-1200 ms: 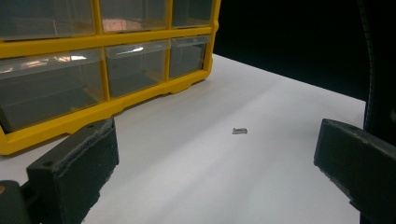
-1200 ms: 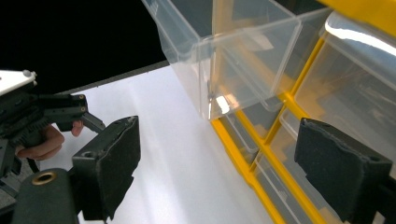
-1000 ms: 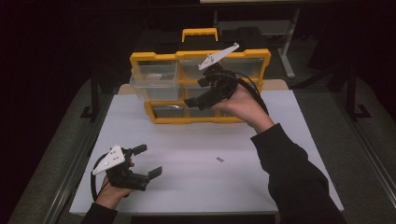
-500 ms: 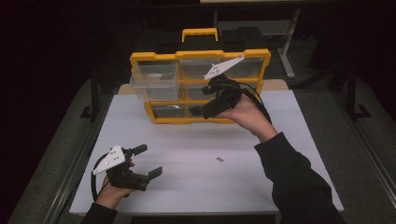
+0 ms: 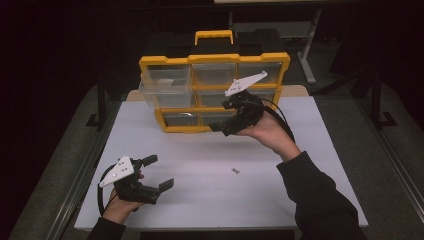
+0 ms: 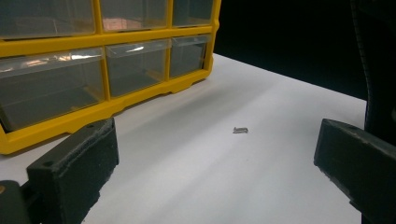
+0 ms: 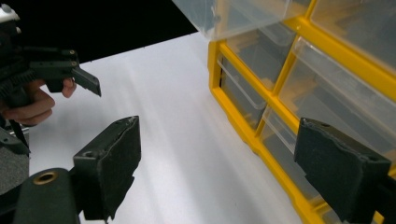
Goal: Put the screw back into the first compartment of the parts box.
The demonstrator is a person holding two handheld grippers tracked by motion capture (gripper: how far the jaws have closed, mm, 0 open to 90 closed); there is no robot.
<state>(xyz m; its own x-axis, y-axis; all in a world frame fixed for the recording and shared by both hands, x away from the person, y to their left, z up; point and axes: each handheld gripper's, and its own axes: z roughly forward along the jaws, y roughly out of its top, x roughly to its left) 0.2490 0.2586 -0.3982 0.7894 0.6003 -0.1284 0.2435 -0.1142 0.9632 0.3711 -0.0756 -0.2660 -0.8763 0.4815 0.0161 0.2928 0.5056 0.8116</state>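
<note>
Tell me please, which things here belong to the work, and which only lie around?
Belonging to the work:
- yellow drawer cabinet
- pulled-out clear drawer
- small screw
- right gripper, open
- left gripper, open

Only around:
- white table
- black case

Drawer cabinet (image 5: 215, 90): yellow frame, clear plastic drawers in three rows, black top with yellow handle; stands upright at the far edge of the white table. Top-left drawer (image 5: 164, 89) pulled out (the others closed). Small screw (image 5: 235, 171): metal, lying loose mid-table, well apart from the cabinet.
</note>
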